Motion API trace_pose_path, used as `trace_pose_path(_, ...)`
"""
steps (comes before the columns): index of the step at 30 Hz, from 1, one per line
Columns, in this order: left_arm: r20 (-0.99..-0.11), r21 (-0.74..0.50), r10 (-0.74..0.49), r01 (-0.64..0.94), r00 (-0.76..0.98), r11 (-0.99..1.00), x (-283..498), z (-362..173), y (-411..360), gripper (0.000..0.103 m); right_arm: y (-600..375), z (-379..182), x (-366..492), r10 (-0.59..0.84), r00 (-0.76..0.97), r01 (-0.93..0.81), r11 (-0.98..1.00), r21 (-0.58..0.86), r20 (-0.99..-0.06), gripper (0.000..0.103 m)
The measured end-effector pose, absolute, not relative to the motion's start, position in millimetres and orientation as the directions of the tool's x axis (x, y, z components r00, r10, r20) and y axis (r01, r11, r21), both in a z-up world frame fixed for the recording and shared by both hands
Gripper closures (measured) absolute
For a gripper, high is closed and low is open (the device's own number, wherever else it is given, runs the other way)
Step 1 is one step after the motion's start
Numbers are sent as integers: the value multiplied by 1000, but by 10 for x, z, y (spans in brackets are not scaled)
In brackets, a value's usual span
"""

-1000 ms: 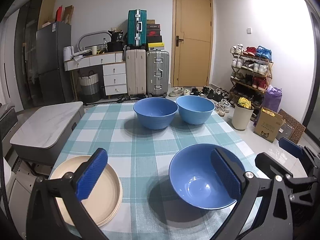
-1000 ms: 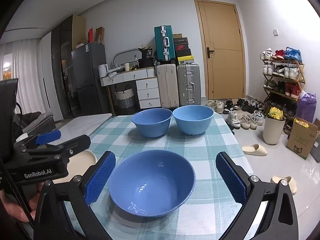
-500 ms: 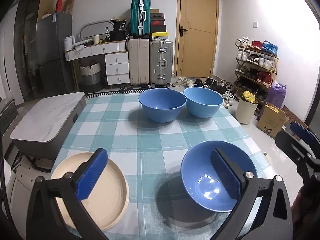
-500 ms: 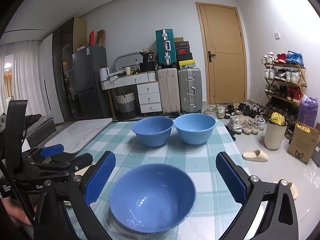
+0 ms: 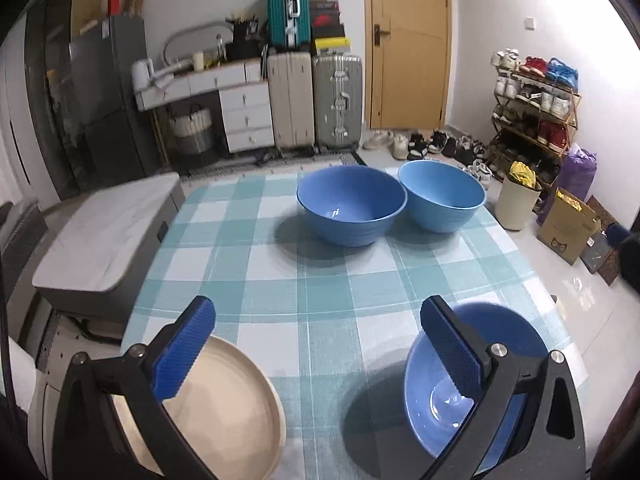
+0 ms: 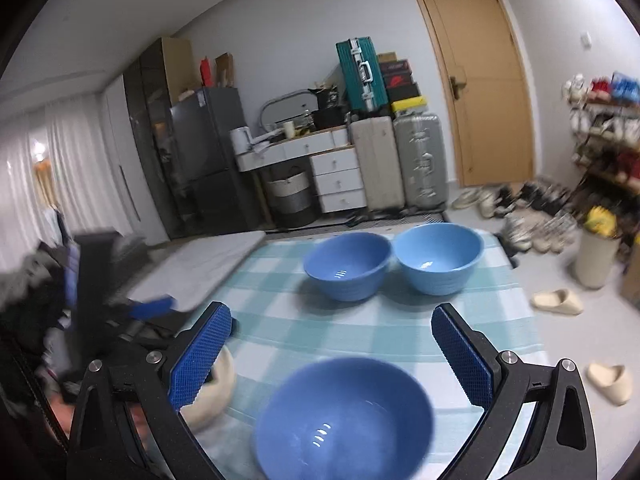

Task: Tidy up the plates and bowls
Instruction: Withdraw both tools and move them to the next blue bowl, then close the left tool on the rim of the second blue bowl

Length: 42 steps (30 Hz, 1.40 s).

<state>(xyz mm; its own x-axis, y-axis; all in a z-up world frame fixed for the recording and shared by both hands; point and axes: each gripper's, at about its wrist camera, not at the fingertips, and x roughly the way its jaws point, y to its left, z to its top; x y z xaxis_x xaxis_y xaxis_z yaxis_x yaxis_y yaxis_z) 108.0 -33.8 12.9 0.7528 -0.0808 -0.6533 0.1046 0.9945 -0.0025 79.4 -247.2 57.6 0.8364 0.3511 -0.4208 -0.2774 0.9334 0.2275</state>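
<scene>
Both the left gripper and the right gripper hang spread wide and empty above the desk, apparently lining up on the near blue bowl beside the cream plate, while two blue bowls wait together at the far edge.

Teal-and-white checked tablecloth, wooden door, teal suitcase atop beige suitcase, silver suitcase beside it, white drawer unit, shoe rack, cardboard box, slippers on floor.
</scene>
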Motion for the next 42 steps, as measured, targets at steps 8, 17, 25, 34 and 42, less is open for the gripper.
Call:
trace_pose_path(8, -722, -18, -58, 66, 689, 998, 1844, 178, -138, 0, -2297, 1097, 1308, 409, 813, -361, 912, 193, -415, 1)
trace_pose_path(17, -800, -27, -68, 76, 597, 997, 2780, -95, -40, 0, -2111, 1528, 2214, 351, 799, -345, 933, 106, -489, 1)
trace_pose_path(25, -802, 72, -17, 125, 597, 990, 3302, -263, -245, 0, -2032, 1243, 3248, 319, 707, -327, 939, 108, -632, 1)
trace_pose_path(34, -823, 81, -33, 174, 567, 981, 3731, -438, -307, 1, -1985, 646, 3759, 327, 624, -314, 936, 156, -710, 1)
trace_pose_path(42, -868, 11, -107, 235, 485, 972, 3908, -639, -387, 21, -1935, 341, 3944, 336, 575, -316, 932, 177, -746, 1)
